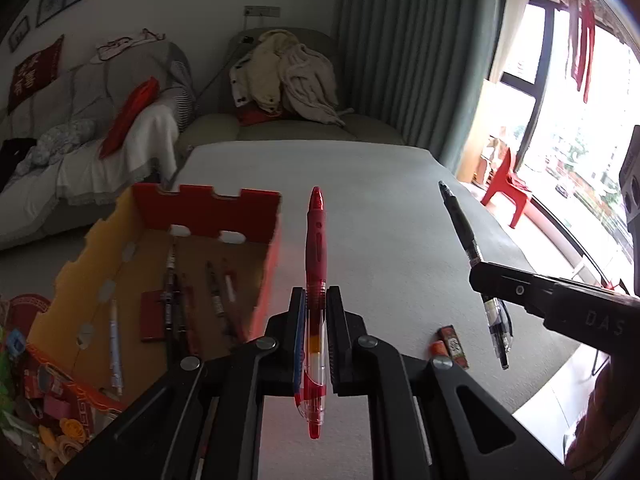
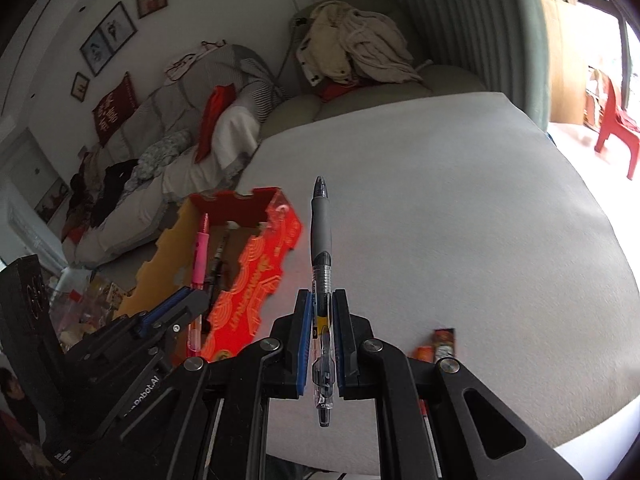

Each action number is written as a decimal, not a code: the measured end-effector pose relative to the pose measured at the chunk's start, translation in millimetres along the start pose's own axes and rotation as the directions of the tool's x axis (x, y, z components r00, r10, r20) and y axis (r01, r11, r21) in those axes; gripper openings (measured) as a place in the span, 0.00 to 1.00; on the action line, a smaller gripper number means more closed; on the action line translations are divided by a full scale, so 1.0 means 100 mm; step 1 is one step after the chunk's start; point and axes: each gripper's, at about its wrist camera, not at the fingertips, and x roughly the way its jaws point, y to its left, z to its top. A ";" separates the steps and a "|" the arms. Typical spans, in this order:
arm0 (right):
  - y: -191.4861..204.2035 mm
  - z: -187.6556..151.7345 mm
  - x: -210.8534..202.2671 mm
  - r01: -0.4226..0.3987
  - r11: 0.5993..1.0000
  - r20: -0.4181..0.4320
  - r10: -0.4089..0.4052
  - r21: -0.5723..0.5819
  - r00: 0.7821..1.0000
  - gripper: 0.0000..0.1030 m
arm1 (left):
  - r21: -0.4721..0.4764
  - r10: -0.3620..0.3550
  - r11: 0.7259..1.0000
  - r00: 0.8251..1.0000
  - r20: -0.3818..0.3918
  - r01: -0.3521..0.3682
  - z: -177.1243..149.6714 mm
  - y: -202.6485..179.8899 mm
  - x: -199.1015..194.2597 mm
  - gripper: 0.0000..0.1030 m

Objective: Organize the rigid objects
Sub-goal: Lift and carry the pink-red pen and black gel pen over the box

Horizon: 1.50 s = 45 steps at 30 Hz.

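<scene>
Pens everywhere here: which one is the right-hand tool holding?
The black and grey pen, clamped upright between the right tool's blue pads. The red pen sits in the left tool; the others lie inside the cardboard box.

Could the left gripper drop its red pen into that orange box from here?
Probably yes. The left gripper is shut on the red pen, the orange box sits just beside it with its top open, and nothing stands between them.

We hold one pen (image 1: pixel 315 280) left, another pen (image 2: pixel 321 280) right, above the table (image 2: pixel 460 220). The box (image 1: pixel 208 208) with pens inside lies left of both.
</scene>
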 end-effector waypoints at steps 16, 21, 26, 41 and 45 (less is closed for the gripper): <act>0.94 0.06 0.43 -0.115 0.984 -0.059 0.108 -0.138 0.992 0.11 | -0.129 0.111 0.986 0.994 0.007 -0.110 -0.06 0.84 -0.07 0.10; 1.13 0.07 0.59 -0.140 0.978 -0.086 0.128 -0.156 0.988 0.11 | -0.155 0.137 0.978 0.991 -0.002 -0.136 -0.07 1.04 -0.05 0.10; 1.27 0.09 0.75 -0.154 0.973 -0.112 0.136 -0.172 0.984 0.11 | -0.177 0.162 0.971 0.987 -0.011 -0.161 -0.08 1.23 -0.02 0.10; 1.58 0.19 1.10 -0.115 0.958 -0.123 0.085 -0.264 0.989 0.11 | -0.200 0.194 0.960 0.981 -0.031 -0.196 -0.02 1.47 0.13 0.10; 1.61 0.22 1.16 -0.112 0.954 -0.126 0.079 -0.279 0.989 0.11 | -0.197 0.198 0.959 0.980 -0.038 -0.201 -0.02 1.48 0.18 0.10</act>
